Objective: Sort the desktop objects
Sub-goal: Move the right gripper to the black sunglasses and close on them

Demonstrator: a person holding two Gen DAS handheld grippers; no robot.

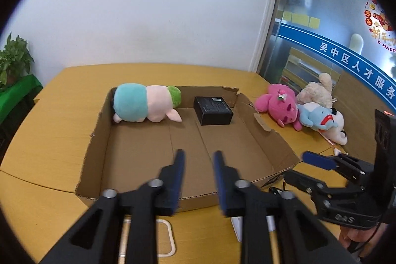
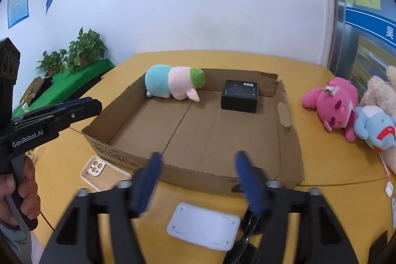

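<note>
Both jaws are held apart and empty, the left gripper (image 1: 198, 155) narrower than the right gripper (image 2: 195, 157). A pig plush (image 2: 173, 85) and black box (image 2: 239, 96) are already seen in the cardboard tray (image 2: 289, 140). The pink plush (image 2: 331, 105) on the desk (image 1: 57, 140) is best taken by its body.

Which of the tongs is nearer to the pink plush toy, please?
Right. The right tongs hover by the cardboard tray's corner nearest the pink plush toy; the left tongs hover at the tray's near rim, farther from the toy.
</note>
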